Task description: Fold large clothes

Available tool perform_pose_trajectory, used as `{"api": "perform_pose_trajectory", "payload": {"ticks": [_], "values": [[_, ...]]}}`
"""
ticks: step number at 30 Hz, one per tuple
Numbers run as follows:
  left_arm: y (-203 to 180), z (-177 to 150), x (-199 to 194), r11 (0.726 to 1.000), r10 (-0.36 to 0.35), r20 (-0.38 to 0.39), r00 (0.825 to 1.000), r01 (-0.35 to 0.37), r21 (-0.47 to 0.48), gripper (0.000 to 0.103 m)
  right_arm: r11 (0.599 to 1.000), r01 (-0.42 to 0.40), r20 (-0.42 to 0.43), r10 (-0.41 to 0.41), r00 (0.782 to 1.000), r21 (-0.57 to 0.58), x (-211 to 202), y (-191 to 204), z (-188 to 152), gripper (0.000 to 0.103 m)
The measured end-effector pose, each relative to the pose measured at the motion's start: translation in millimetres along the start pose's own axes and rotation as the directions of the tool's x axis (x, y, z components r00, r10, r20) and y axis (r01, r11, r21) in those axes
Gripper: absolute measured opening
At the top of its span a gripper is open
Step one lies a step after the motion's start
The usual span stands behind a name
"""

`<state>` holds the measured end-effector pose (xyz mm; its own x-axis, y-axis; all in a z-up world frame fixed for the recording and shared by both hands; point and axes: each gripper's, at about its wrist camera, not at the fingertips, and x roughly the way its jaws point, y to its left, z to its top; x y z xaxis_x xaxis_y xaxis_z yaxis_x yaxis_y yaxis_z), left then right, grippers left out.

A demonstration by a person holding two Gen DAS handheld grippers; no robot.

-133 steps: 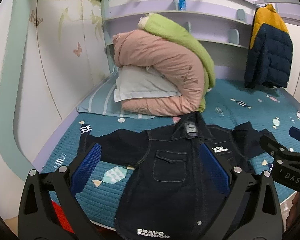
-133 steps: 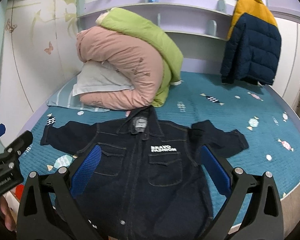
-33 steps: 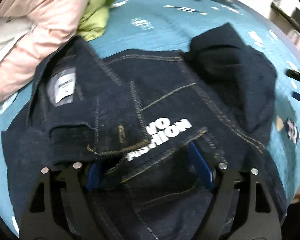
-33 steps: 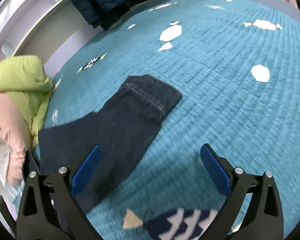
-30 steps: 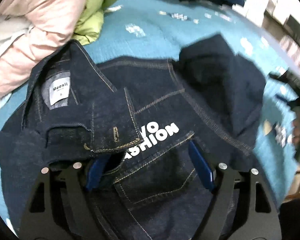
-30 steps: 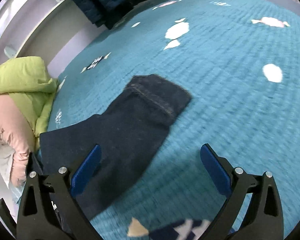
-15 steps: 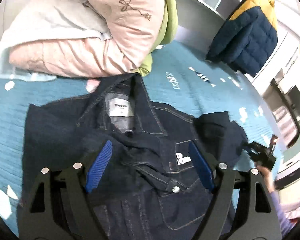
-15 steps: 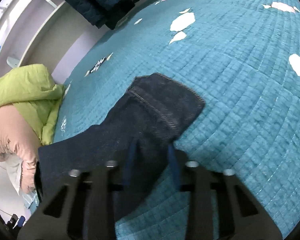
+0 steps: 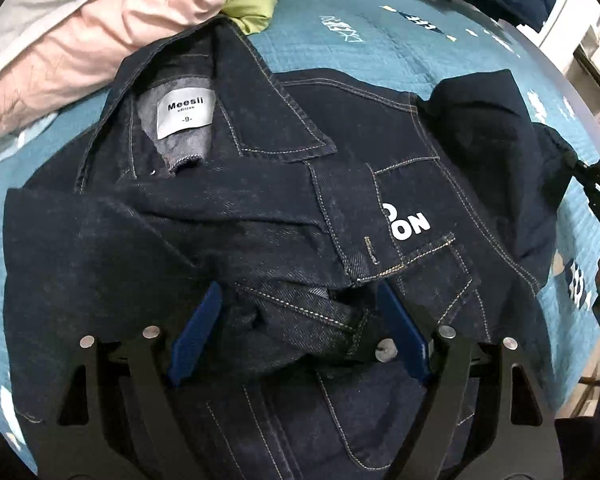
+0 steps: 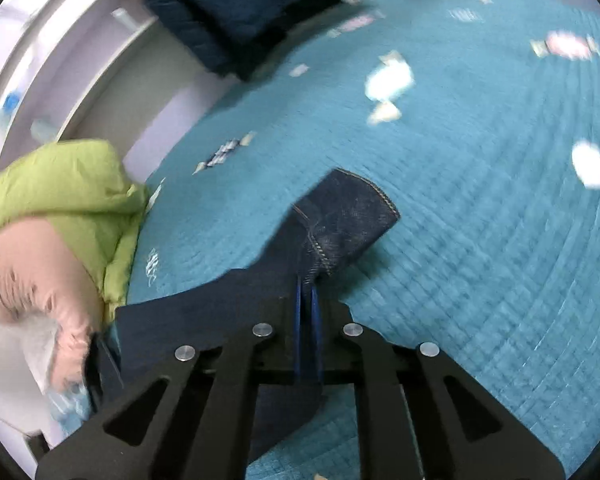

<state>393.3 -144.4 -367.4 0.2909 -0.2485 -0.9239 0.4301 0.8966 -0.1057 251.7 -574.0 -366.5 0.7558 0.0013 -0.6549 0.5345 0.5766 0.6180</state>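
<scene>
**Denim jacket on bed, one sleeve folded in, the other pinched**

Item 1. Dark denim jacket (image 9: 420, 152): lies front-up on the teal quilted bedspread (image 9: 340, 40), collar toward the bedding pile. Neck label reads "Meesii". One sleeve is laid across the chest, covering part of the white chest lettering; only "ON" and part of another letter show. Its cuff end is bunched between the left gripper's fingers.

Item 2. Left gripper (image 9: 300, 332): jaws wide apart, blue pads either side of the bunched cuff. The pads do not press the cloth; whether they touch it cannot be told.

Item 3. Other sleeve (image 10: 340, 216): stretched out over the bedspread, away from the jacket body, cuff end lifted slightly. The right-wrist view is blurred.

Item 4. Right gripper (image 10: 307, 300): jaws closed almost fully, blue pads nearly meeting, with the sleeve's edge near the cuff pinched between them.

Item 5. Pink duvet (image 9: 80, 40) with a green duvet (image 9: 252, 4): piled just beyond the collar, the pink one touching the jacket's shoulder area.

Item 6. Navy puffer jacket (image 10: 228, 4): at the far side of the bed, its lower part reaching the bedspread.
</scene>
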Motion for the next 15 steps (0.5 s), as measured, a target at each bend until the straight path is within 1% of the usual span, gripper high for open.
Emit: {"api": "perform_pose_trajectory", "payload": {"ticks": [1, 3, 4, 5, 6, 7, 8, 9, 10, 11, 12, 13, 15], "values": [[2.7, 0.0, -2.5, 1.0, -0.017, 0.006, 1.0, 0.017, -0.012, 0.08, 1.0, 0.007, -0.011, -0.007, 1.0, 0.013, 3.3, -3.8, 0.2, 0.011], [12.9, 0.2, -12.6, 0.995, -0.077, 0.028, 0.997, 0.078, -0.055, 0.08, 1.0, 0.006, -0.039, -0.005, 0.999, 0.028, 12.6, -9.5, -0.7, 0.017], [17.3, 0.7, -19.2, 0.994, -0.081, 0.048, 0.996, 0.084, -0.066, 0.08, 0.999, -0.001, -0.048, 0.003, 0.999, 0.037, 17.3, -11.9, -1.9, 0.022], [22.3, 1.2, -24.9, 0.994, -0.081, 0.065, 0.995, 0.085, -0.068, 0.08, 0.999, -0.004, -0.061, 0.007, 0.998, 0.037, 21.9, -12.8, -2.7, 0.025], [24.6, 1.9, -30.3, 0.994, -0.082, 0.079, 0.993, 0.087, -0.068, 0.08, 0.999, -0.007, -0.067, 0.009, 0.998, 0.034, 24.7, -12.8, -3.3, 0.025], [27.6, 2.5, -36.8, 0.994, -0.083, 0.097, 0.992, 0.09, -0.069, 0.08, 0.999, -0.015, -0.064, 0.017, 0.998, 0.031, 25.2, -12.3, -3.4, 0.022], [32.9, 3.0, -47.4, 0.993, -0.078, 0.125, 0.989, 0.088, -0.074, 0.08, 0.999, -0.026, -0.039, 0.027, 0.999, 0.02, 19.9, -8.8, -2.0, 0.008], [37.1, 2.8, -55.1, 0.993, -0.072, 0.144, 0.987, 0.084, -0.079, 0.08, 0.999, -0.042, -0.019, 0.042, 0.999, 0.005, 11.1, -4.0, -3.5, 0.004], [37.1, 3.4, -63.4, 0.994, -0.061, 0.159, 0.985, 0.075, -0.084, 0.081, 0.998, -0.067, 0.006, 0.067, 0.998, -0.019, 1.7, 6.9, -1.9, 0.003], [43.7, 3.7, -72.2, 0.995, -0.029, 0.178, 0.984, 0.045, -0.092, 0.081, 0.994, -0.086, 0.03, 0.088, 0.996, -0.068, -9.8, 25.0, -1.8, 0.003], [50.3, 3.0, -79.1, 0.995, 0.01, 0.191, 0.981, 0.009, -0.098, 0.081, 0.989, -0.098, 0.047, 0.104, 0.994, -0.11, -17.9, 38.4, -2.8, 0.003], [58.4, 2.3, -85.7, 0.993, 0.061, 0.202, 0.978, -0.04, -0.107, 0.081, 0.978, -0.121, 0.064, 0.133, 0.989, -0.171, -29.3, 61.3, -7.0, 0.003], [74.5, 0.9, -95.2, 0.986, 0.128, 0.208, 0.97, -0.103, -0.129, 0.081, 0.951, -0.176, 0.059, 0.198, 0.979, -0.255, -42.8, 99.5, -18.3, 0.003]]}}
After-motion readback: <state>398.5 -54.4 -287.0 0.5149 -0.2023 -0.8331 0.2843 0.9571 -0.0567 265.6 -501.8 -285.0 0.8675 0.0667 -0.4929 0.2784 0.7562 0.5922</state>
